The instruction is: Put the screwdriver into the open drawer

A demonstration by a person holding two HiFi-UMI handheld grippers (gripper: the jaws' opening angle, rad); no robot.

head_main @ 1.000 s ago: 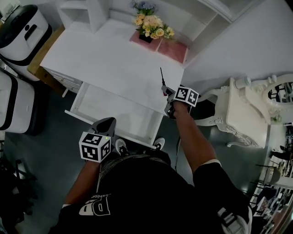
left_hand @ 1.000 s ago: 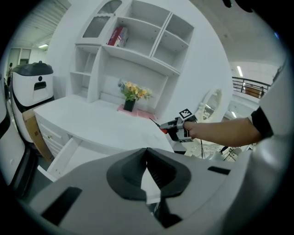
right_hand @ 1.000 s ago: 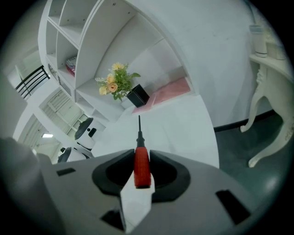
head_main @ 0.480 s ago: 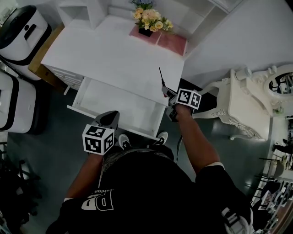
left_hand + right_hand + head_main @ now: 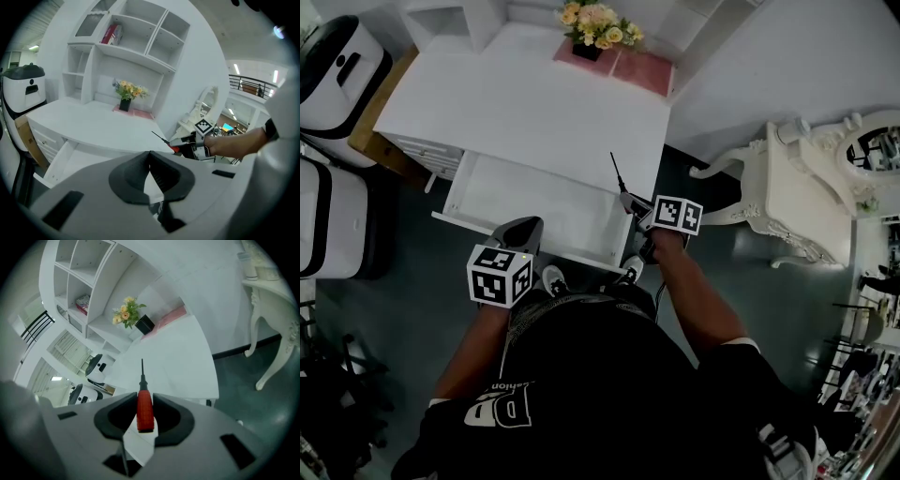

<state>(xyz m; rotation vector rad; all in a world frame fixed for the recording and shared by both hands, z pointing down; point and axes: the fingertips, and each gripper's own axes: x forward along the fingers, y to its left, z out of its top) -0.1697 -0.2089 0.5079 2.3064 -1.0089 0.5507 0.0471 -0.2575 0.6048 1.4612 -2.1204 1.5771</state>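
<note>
**A:** Which claw has the tool?

**B:** The right one. Nearest me, my left claw (image 5: 149, 174) is pressed together on nothing and hangs by the drawer's front rim. My right claw (image 5: 635, 207) is clamped on the red handle of the screwdriver (image 5: 145, 405). The thin shaft pokes straight out ahead along the claw's own line.

**A:** And where's the drawer from there?

**B:** The open drawer (image 5: 514, 193) lies to the left of that claw and below it. In the head view the handle sits about over the drawer's right end. The tip reaches on toward the front edge of the white surface (image 5: 534, 98) beyond.

**A:** How does the long axis run?

**B:** Front to back, across the drawer's long side. I reckon I need to slide left and down, keeping the tip clear of that edge.
</note>
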